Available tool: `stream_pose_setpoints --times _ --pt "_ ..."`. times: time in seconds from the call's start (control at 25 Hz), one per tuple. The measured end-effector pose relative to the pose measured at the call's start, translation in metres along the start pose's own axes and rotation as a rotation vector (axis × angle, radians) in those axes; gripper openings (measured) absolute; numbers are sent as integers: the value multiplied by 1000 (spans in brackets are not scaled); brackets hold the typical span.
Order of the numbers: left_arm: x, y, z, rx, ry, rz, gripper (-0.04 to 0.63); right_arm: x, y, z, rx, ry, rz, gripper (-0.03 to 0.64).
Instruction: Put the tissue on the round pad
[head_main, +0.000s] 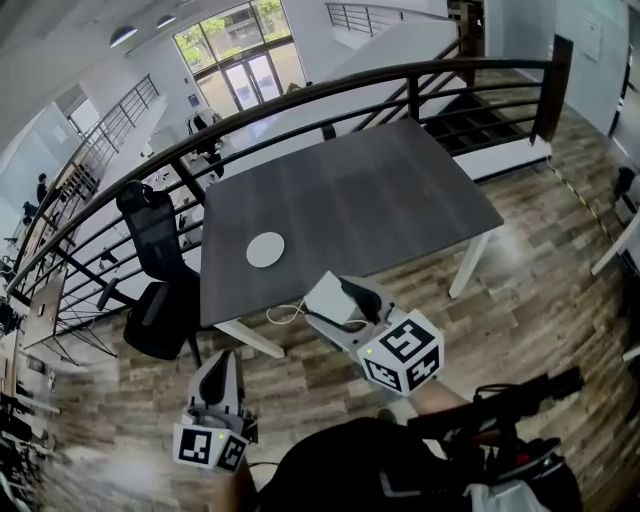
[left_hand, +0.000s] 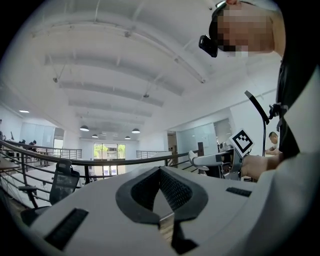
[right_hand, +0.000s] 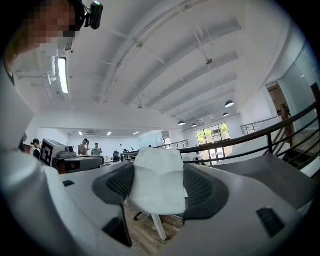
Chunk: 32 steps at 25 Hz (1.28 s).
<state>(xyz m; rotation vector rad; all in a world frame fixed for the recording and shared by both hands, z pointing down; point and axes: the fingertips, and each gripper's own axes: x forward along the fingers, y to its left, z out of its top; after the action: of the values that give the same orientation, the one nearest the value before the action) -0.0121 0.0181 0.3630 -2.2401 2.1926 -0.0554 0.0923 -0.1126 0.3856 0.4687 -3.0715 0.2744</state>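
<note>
Holding tissue (right_hand: 157, 186) clamped in my right gripper (head_main: 348, 300) at the counter (head_main: 400, 190) front edge, short of the round pad (head_main: 265, 249). Left gripper (head_main: 221, 368) jaws together, empty.

Tissue (right_hand: 157, 177): white, folded, lightly creased. It stands upright at centre of the right gripper view, pinched between the pads of the right claw (right_hand: 159, 192).

Round pad (head_main: 265, 249): flat white disc lying on the dark grey worktop (head_main: 380, 190), left of centre in the head view, near the worktop's lower-left edge. Tissue and pad are well apart.
</note>
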Motion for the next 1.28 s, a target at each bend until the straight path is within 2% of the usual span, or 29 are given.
stream_pose_setpoints --times 0.28,0.64,0.92,1.28 --pt "12 -1 -8 -16 18 45 5 6 -10 -4 -11 10 51 313" --pt "24 -3 -19 -24 47 30 5 17 -26 -14 14 26 45 314" --pt "41 35 -28 -52 41 4 5 50 -23 -11 -5 37 27 314" --pt "45 104 -25 -61 25 -54 5 107 -8 2 -26 26 -45 314"
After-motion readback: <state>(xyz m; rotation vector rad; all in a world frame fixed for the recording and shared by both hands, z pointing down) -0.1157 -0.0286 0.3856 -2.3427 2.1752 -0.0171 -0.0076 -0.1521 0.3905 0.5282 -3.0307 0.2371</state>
